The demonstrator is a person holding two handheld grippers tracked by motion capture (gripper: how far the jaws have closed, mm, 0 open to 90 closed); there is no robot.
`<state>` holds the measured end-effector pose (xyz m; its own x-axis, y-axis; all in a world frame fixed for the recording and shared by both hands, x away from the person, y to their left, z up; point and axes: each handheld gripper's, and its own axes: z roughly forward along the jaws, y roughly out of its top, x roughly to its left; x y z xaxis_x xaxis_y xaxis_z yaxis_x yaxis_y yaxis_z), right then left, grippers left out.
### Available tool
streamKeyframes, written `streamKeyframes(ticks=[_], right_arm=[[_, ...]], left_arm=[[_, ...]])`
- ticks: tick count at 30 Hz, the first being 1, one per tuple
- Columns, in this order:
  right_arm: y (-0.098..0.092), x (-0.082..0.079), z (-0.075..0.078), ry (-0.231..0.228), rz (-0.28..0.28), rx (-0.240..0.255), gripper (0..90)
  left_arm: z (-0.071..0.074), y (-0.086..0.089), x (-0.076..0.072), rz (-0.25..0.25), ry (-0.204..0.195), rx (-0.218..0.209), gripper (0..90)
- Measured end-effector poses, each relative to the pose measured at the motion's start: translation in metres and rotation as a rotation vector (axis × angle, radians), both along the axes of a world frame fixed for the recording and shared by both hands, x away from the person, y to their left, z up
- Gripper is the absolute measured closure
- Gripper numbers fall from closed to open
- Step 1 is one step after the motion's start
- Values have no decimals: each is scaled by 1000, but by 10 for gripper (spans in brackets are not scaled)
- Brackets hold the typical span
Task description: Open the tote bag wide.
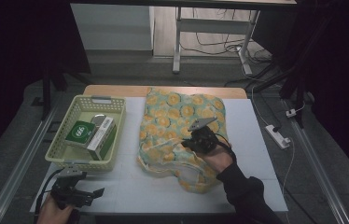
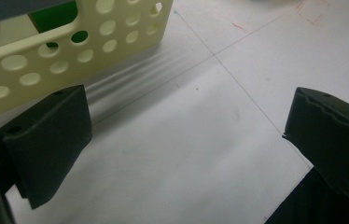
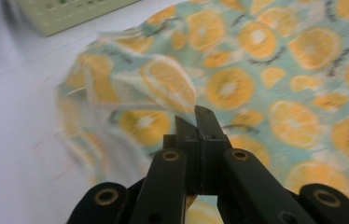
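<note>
A white table [image 1: 130, 186] holds a soft, rumpled cloth [image 1: 177, 121] printed with orange slices on pale teal, lying at its middle. Left of the cloth sits a pale yellow perforated plastic basket [image 1: 65, 144] holding a green and white box [image 1: 91, 133]. On the cloth's near edge, the right gripper [image 3: 193, 114] has its jaws pressed together, pinching a lifted fold of cloth. It looks like a fold being started; next calls for carrying that edge across. Left of the cloth, nearer than the basket, the left gripper [image 1: 81, 196] rests with jaws spread, empty.
</note>
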<state>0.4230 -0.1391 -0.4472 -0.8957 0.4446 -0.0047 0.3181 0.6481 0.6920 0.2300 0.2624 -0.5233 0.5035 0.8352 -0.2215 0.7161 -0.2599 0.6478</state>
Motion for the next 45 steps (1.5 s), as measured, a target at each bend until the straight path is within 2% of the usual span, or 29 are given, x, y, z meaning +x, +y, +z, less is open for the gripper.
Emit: streamKeyframes(ticks=[1, 3, 5, 6, 7, 8, 15, 16, 17, 21, 24, 28, 35, 41, 45], right_arm=[[0, 11, 2, -6, -12, -2, 897], [1, 16, 3, -6, -20, -6, 897], [0, 32, 5, -13, -43, -5, 897], [0, 32, 5, -13, -43, -5, 897], [0, 42, 6, -17, -62, -1, 897], [0, 42, 6, -17, -62, -1, 897], [-1, 74, 10, -35, -113, -5, 897], [-2, 82, 9, -36, -127, -7, 897], [-2, 82, 9, -36, -127, -7, 897], [-5, 98, 6, -41, -152, -10, 896], [-7, 113, -3, -41, -189, -20, 896], [-8, 122, -14, -25, -217, -30, 896], [-7, 128, -51, 15, -238, -50, 896], [-8, 127, -67, 15, -226, -64, 894], [-9, 126, -72, 12, -222, -76, 892]], left_arm=[[0, 0, 0, 0, 1, 0, 8], [0, 0, 0, 0, 1, -2, 8], [0, 0, 0, 2, 2, -4, 8], [0, 1, 0, 1, 2, -3, 8], [0, 1, 0, 2, 3, -4, 8], [0, 1, 0, 3, 3, -5, 8], [0, 1, 1, 4, 6, -10, 9], [0, 1, 1, 4, 8, -9, 9], [0, 1, 1, 6, 8, -10, 9], [0, 2, 1, 5, 10, -13, 9], [-1, 2, 1, 6, 9, -15, 10], [-1, 4, 1, 8, 12, -30, 11], [0, 4, 0, 2, -2, -41, 14], [0, 4, 0, 3, 1, -40, 14], [0, 4, 0, 4, 3, -38, 15]])
